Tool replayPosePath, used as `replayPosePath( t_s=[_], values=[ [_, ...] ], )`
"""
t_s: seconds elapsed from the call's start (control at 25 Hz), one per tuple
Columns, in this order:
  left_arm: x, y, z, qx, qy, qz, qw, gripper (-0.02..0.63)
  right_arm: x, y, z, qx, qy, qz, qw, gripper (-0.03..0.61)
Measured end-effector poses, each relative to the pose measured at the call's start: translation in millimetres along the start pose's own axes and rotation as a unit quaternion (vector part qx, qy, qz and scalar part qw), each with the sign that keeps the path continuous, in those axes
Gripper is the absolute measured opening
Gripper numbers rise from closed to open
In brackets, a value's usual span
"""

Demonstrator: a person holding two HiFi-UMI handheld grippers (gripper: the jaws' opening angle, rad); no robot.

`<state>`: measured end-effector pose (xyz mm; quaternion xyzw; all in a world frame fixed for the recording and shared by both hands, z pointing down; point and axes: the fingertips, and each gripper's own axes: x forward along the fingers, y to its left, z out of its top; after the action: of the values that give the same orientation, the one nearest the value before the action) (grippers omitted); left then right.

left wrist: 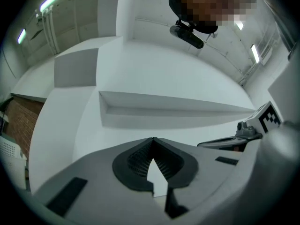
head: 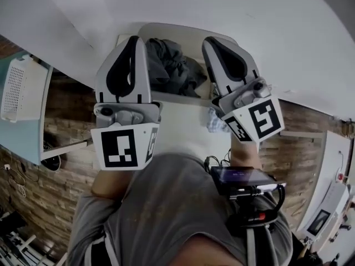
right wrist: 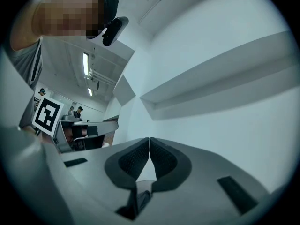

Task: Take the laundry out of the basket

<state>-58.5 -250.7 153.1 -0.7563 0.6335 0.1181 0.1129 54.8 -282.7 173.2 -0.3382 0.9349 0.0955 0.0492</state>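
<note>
The laundry (head: 169, 65) is a dark, crumpled heap of cloth at twelve o'clock in the head view. It sits in the pale basket (head: 186, 32) and shows between the two raised tools. It looks soft, limp and light, and not fragile. It should fold and drape when lifted, and several pieces may be tangled, so one pull could drag others along. The sensible hold is a raised fold or ridge on top of the heap, pinched deep enough that the fabric does not slide out of the ribbed pads. A flat stretch of cloth would be a poorer choice.

The left tongs (left wrist: 152, 139) are clenched tip to tip with nothing between them. The right tongs (right wrist: 149, 139) are likewise clenched and empty. Both point at bare white wall, well apart from the cloth.

No brand or label can be read. The only print is the black-and-white square markers on the cubes, which are patterns and not words. A perforated white crate (head: 19, 87) at nine o'clock shows no lettering. The dark screen (head: 241, 176) at the person's chest is too dim to read.
</note>
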Motion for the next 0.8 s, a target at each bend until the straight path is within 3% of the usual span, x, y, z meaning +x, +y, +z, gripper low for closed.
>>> replayPosePath(
  t_s=[0.16,0.8],
  values=[
    [-5.5,15.6,-1.3,0.025,0.003,0.016,0.9996,0.008,21.0,12.8,-4.2,0.000,0.003,0.027,1.000,0.012],
    [13.9,67.9,-31.1,-0.007,0.020,0.048,0.9986,0.008,90.5,14.6,-38.8,-0.010,0.042,0.058,0.997,0.018]
  ],
)
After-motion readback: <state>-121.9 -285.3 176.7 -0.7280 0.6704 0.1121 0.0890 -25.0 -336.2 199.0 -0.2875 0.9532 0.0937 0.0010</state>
